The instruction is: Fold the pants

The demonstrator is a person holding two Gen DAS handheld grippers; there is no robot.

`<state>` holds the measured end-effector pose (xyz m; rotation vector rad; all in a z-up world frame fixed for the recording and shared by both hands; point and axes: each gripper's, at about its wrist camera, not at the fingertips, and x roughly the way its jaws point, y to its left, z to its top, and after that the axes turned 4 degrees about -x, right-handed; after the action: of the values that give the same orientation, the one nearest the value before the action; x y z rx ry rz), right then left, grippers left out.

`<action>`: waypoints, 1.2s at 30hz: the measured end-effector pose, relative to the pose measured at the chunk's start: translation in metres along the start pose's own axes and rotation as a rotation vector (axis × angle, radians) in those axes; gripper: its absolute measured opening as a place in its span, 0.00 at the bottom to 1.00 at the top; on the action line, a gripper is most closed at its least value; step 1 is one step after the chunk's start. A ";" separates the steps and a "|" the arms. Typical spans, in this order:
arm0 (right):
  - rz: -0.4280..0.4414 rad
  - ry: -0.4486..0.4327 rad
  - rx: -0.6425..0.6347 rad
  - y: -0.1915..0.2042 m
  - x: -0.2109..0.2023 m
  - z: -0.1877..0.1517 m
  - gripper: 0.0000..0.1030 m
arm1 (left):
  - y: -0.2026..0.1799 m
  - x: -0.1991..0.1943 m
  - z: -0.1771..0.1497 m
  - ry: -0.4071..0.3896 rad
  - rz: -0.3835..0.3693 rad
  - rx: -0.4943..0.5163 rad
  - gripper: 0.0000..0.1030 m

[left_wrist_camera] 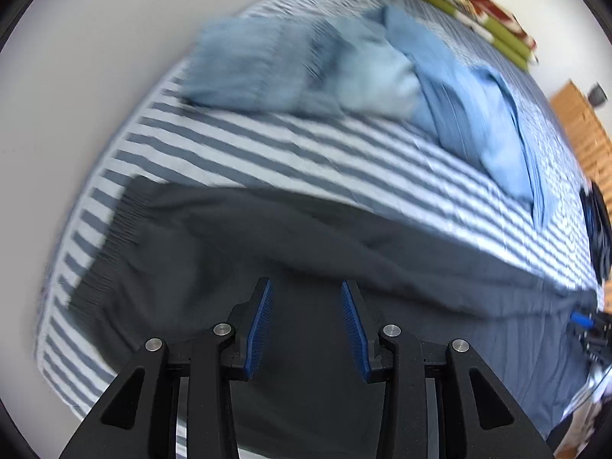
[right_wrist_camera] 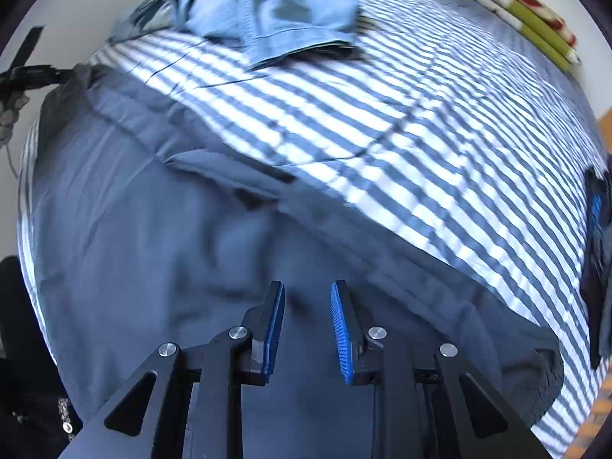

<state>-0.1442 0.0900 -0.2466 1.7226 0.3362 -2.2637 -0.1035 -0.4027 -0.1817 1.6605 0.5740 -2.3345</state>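
left wrist view: the left claw (left_wrist_camera: pixel 306 287), its blue-padded fingers apart with nothing between them, points down over the dark grey fabric pants (left_wrist_camera: pixel 237 252), spread flat along the near edge of the bed with a blue-and-white striped sheet (left_wrist_camera: pixel 298 145). beyond lie crumpled light blue garments (left_wrist_camera: pixel 382 76); farthest, a green, red and white folded blanket (left_wrist_camera: pixel 470 4). right wrist view: the right claw (right_wrist_camera: pixel 308 290), narrowly parted and empty, hangs above the same pants (right_wrist_camera: pixel 145 229); folded blue denim (right_wrist_camera: pixel 290 23) rests well beyond.
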 end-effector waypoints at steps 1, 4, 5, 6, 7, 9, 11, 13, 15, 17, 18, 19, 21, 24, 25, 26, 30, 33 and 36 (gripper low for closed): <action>0.006 -0.002 -0.016 0.002 0.003 0.002 0.22 | -0.006 0.006 -0.003 0.014 -0.011 0.015 0.38; 0.019 -0.008 -0.053 0.015 0.011 0.011 0.22 | -0.023 0.023 -0.002 0.034 -0.025 0.040 0.38; 0.019 -0.008 -0.060 0.016 0.014 0.016 0.22 | -0.028 0.025 -0.001 0.032 -0.034 0.041 0.38; 0.020 -0.008 -0.061 0.017 0.019 0.022 0.22 | -0.030 0.027 0.002 0.019 -0.047 0.035 0.38; 0.029 -0.008 -0.054 0.016 0.023 0.027 0.22 | -0.031 0.026 0.006 0.000 -0.068 0.018 0.38; 0.055 -0.023 -0.010 0.009 0.025 0.037 0.22 | -0.028 0.022 0.017 -0.048 -0.079 -0.043 0.39; 0.061 -0.061 0.076 -0.005 0.022 0.042 0.22 | -0.022 0.015 0.024 -0.093 -0.071 -0.095 0.38; 0.090 -0.080 0.167 -0.026 0.015 0.040 0.22 | -0.020 0.006 0.024 -0.122 -0.052 -0.101 0.39; 0.084 -0.093 0.203 -0.042 0.005 0.030 0.22 | -0.023 -0.002 0.021 -0.126 -0.020 -0.055 0.39; 0.081 -0.108 0.228 -0.054 -0.010 0.013 0.22 | -0.026 -0.010 0.012 -0.135 -0.001 -0.014 0.39; 0.086 -0.118 0.251 -0.062 -0.020 0.003 0.22 | -0.028 -0.015 0.006 -0.131 -0.011 0.000 0.39; 0.089 -0.130 0.281 -0.072 -0.029 -0.006 0.24 | -0.033 -0.017 0.007 -0.125 -0.024 0.013 0.39; 0.053 -0.157 0.341 -0.088 -0.049 -0.027 0.28 | -0.048 -0.029 -0.007 -0.121 -0.048 0.058 0.39; -0.010 -0.184 0.420 -0.107 -0.080 -0.071 0.35 | -0.079 -0.042 -0.041 -0.105 -0.086 0.137 0.39; -0.022 -0.187 0.445 -0.111 -0.086 -0.084 0.36 | -0.092 -0.046 -0.056 -0.096 -0.099 0.165 0.39; -0.033 -0.183 0.468 -0.116 -0.091 -0.098 0.38 | -0.102 -0.051 -0.070 -0.094 -0.111 0.185 0.39; -0.102 -0.162 0.512 -0.123 -0.100 -0.154 0.46 | -0.138 -0.064 -0.135 -0.037 -0.178 0.225 0.44; -0.072 -0.155 0.538 -0.125 -0.101 -0.186 0.48 | -0.164 -0.065 -0.185 0.023 -0.256 0.216 0.48; -0.047 -0.152 0.536 -0.124 -0.098 -0.207 0.48 | -0.198 -0.056 -0.235 0.088 -0.313 0.238 0.52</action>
<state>0.0232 0.2849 -0.2040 1.7586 -0.2952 -2.6698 0.0382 -0.1246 -0.1591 1.9049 0.6348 -2.6493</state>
